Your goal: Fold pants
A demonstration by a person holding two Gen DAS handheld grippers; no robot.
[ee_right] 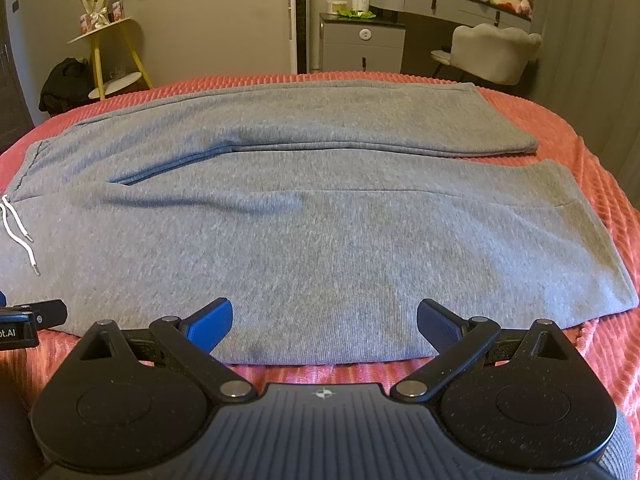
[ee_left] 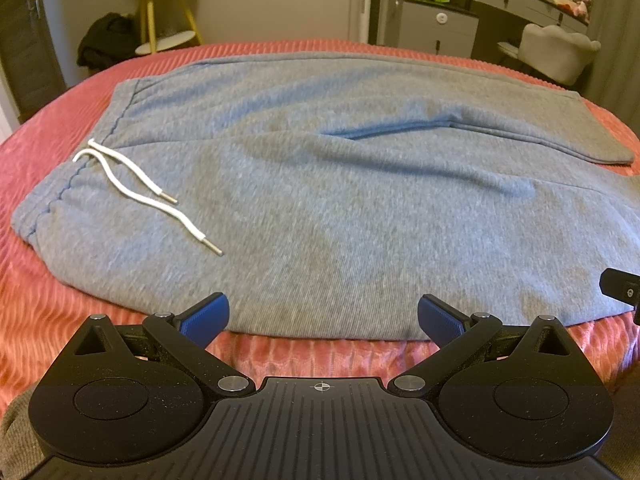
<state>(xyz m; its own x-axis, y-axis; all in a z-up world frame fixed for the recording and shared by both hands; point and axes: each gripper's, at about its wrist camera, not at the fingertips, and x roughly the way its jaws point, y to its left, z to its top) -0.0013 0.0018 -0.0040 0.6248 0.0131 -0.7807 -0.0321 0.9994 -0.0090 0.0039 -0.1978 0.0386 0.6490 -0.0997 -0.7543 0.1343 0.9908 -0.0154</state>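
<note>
Grey sweatpants (ee_left: 320, 200) lie spread flat across the bed, waistband to the left with a white drawstring (ee_left: 132, 184) on top, the two legs running right. In the right wrist view the pants (ee_right: 320, 248) show both leg cuffs at the right and the drawstring (ee_right: 18, 228) at the far left. My left gripper (ee_left: 323, 318) is open at the pants' near edge, nothing between its blue pads. My right gripper (ee_right: 325, 324) is open too, over the near leg's edge. Part of the right gripper (ee_left: 622, 286) shows at the left wrist view's right edge.
A coral ribbed bedspread (ee_left: 48, 184) covers the bed. Beyond it stand a yellow-legged side table (ee_right: 104, 40), a dark bag (ee_right: 64, 84) on the floor, a grey cabinet (ee_right: 360, 46), a dressing table and a padded chair (ee_right: 492, 52).
</note>
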